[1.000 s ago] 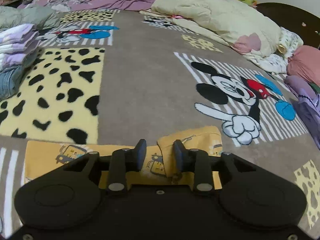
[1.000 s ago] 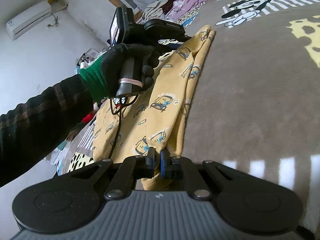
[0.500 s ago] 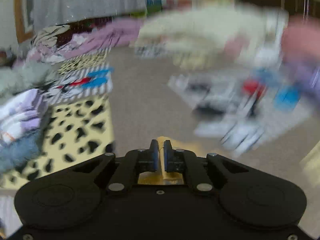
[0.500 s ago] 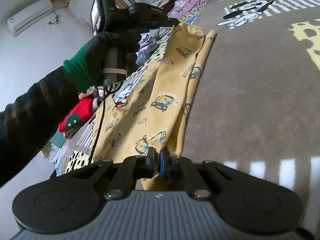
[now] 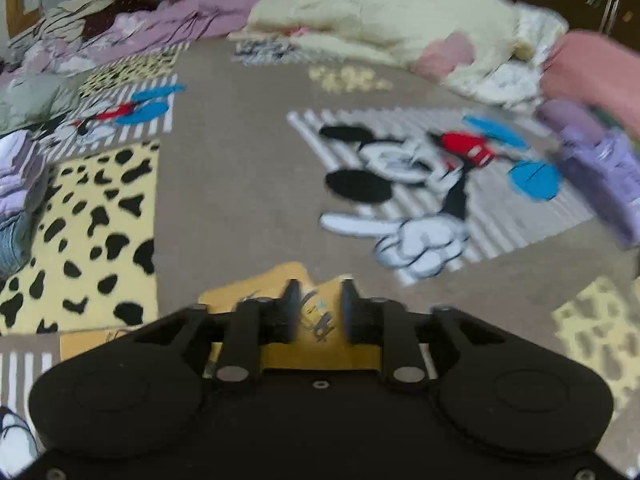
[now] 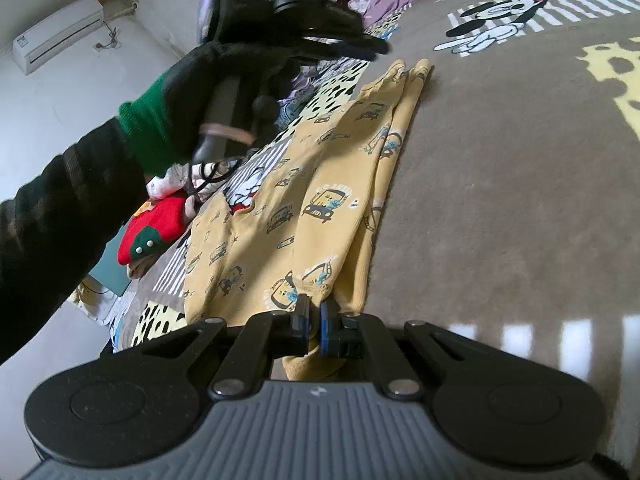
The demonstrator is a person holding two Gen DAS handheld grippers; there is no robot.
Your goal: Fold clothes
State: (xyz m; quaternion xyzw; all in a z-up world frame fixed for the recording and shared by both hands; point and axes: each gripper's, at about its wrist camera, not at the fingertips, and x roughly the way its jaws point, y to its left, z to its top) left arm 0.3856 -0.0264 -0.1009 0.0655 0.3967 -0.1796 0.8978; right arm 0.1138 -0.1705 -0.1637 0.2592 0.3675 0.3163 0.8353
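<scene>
Yellow cartoon-print trousers (image 6: 320, 200) lie lengthwise on the brown cartoon bed cover (image 6: 500, 200), their legs side by side and pointing away. My right gripper (image 6: 314, 316) is shut on the near hem of the trousers. A gloved hand holds my left gripper (image 6: 376, 46) in the air above the far leg ends, apart from the cloth. In the left wrist view the left gripper (image 5: 318, 300) has its jaws opening, with a gap between the pads. The yellow trousers (image 5: 280, 278) show below that gap, and nothing is pinched.
A stack of folded clothes (image 5: 16, 176) sits at the left edge of the bed. A cream quilt (image 5: 380, 20), a pink pillow (image 5: 592, 68) and a purple garment (image 5: 600, 184) line the far and right sides. A red garment (image 6: 156, 224) lies beside the trousers.
The left gripper closed on the far end of the trousers and lifted it, then opened and rose free while the cloth settled flat. The right gripper stayed shut in place.
</scene>
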